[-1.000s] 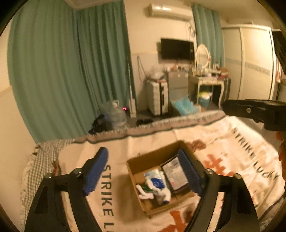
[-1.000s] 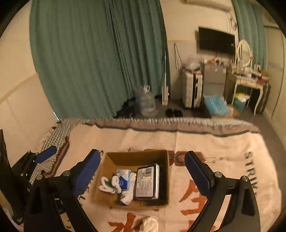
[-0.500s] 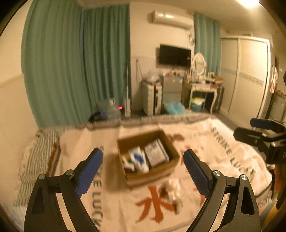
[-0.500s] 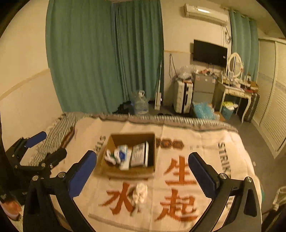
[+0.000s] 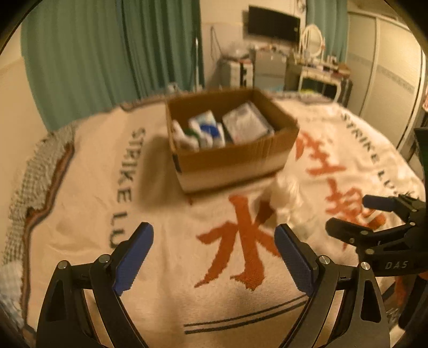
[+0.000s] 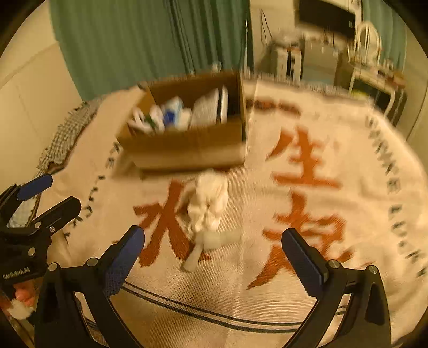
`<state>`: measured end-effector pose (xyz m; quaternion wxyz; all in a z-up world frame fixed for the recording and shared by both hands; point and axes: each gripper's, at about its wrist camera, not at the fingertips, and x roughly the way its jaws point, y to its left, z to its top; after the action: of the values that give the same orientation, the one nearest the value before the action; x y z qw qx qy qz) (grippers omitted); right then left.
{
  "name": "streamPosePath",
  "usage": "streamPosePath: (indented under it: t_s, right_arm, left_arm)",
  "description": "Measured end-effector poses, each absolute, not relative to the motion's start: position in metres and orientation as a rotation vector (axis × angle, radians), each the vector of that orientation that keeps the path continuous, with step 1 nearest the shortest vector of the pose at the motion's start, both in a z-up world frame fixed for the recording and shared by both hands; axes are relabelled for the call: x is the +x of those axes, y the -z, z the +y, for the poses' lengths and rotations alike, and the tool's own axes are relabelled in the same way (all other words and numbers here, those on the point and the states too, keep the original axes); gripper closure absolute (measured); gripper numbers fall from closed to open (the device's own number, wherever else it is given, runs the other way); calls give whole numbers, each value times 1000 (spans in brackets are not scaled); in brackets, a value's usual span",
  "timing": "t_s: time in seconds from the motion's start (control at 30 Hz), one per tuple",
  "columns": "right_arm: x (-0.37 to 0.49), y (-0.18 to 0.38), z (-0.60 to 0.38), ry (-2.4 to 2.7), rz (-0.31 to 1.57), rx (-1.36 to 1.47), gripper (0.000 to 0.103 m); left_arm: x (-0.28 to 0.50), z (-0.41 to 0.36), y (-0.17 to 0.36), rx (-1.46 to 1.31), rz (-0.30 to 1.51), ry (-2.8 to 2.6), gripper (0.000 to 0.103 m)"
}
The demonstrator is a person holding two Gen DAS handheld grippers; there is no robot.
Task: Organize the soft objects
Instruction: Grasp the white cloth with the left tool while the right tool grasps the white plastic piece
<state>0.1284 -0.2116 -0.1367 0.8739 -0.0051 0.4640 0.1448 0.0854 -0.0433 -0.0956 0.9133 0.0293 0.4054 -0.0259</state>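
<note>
while both views are smeared by motion blur, a cardboard box (image 5: 230, 139) can be seen standing on a cream blanket (image 5: 174, 257) printed with large orange characters and dark lettering. inside the box, white and blue soft items (image 5: 203, 131) are packed on the left and a flat pale package (image 5: 246, 123) on the right; their labels cannot be read. a crumpled white cloth (image 6: 207, 204) is seen lying on the blanket just in front of the box, apart from its wall, with nothing between it and the right gripper (image 6: 214, 253). that gripper is held wide apart above the blanket, nothing being gripped. the left gripper (image 5: 214, 251) is likewise spread wide and holds nothing, well short of the box. in the left view the cloth (image 5: 286, 195) is reduced to a pale blur beside the box corner. green curtains (image 5: 112, 50), a wall television (image 5: 272, 22), a dressing table with an oval mirror (image 5: 313, 42) and a wardrobe (image 5: 388, 69) are visible behind the bed. a checked fabric (image 6: 64, 136) is partly seen under the blanket's left edge.
</note>
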Motion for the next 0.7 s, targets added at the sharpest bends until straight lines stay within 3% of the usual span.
streamPosePath:
  t_s: [0.1, 0.3, 0.43, 0.6, 0.63, 0.7]
  right_arm:
    - [139, 172, -210, -301, 1019, 10, 1]
    - [155, 210, -198, -309, 1067, -45, 16]
    - [162, 223, -200, -310, 1091, -43, 36]
    - [162, 223, -201, -339, 1084, -32, 51]
    - [160, 222, -199, -348, 1082, -42, 66]
    - [155, 218, -196, -357, 1075, -60, 67]
  left_arm:
    - [96, -44, 122, 67, 877, 49, 10]
    - [111, -40, 152, 25, 954, 35, 10]
    - [114, -43, 155, 44, 961, 32, 10]
    - [118, -47, 155, 17, 975, 37, 10]
    - [117, -50, 154, 17, 976, 36, 10]
    - [117, -53, 151, 17, 973, 39, 10]
